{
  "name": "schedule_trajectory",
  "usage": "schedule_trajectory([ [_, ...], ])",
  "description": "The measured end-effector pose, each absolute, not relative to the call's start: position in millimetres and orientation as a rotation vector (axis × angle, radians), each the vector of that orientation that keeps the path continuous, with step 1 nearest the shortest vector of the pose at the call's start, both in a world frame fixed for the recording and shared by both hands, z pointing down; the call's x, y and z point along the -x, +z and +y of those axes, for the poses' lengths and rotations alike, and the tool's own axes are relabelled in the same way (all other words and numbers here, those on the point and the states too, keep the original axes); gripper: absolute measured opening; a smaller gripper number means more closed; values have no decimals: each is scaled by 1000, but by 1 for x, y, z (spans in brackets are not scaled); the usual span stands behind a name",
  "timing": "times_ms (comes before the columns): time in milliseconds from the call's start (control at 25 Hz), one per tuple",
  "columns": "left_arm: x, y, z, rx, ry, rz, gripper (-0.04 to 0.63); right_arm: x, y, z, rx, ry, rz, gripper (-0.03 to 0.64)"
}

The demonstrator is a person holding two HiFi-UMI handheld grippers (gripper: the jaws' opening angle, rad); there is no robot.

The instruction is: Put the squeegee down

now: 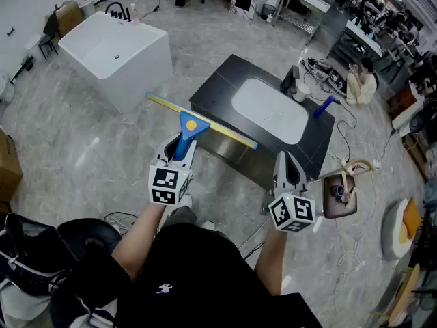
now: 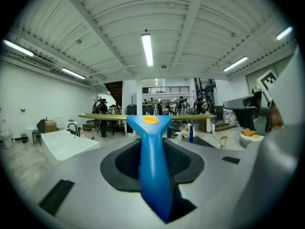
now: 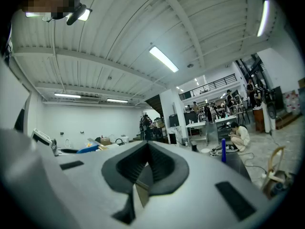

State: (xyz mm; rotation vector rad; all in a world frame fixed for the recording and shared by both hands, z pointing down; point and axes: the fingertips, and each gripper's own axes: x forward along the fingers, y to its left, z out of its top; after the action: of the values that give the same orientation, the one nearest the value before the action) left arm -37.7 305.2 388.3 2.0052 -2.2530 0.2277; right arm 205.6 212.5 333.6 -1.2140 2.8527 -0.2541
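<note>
The squeegee (image 1: 189,126) has a blue handle and a long yellow blade. My left gripper (image 1: 179,150) is shut on the handle and holds it in the air in front of the black counter (image 1: 217,89), blade level and crosswise. In the left gripper view the blue squeegee handle (image 2: 151,151) runs up between the jaws to the blade. My right gripper (image 1: 285,161) hovers to the right, near the counter's front corner, shut with nothing in it. In the right gripper view the right gripper (image 3: 144,170) shows its pads together.
A white sink basin (image 1: 270,111) is set in the counter, with a blue bottle (image 1: 323,106) at its right end. A white bathtub (image 1: 116,49) stands at the back left. A person (image 1: 360,80) crouches beyond the counter. Cables and a brown box (image 1: 340,195) lie on the floor at right.
</note>
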Motion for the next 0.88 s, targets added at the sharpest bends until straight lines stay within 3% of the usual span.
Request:
schedule_trajectory([
  [880, 33, 382, 306, -1968, 270, -2282, 127, -194, 335, 203, 1086, -340, 2855, 2],
])
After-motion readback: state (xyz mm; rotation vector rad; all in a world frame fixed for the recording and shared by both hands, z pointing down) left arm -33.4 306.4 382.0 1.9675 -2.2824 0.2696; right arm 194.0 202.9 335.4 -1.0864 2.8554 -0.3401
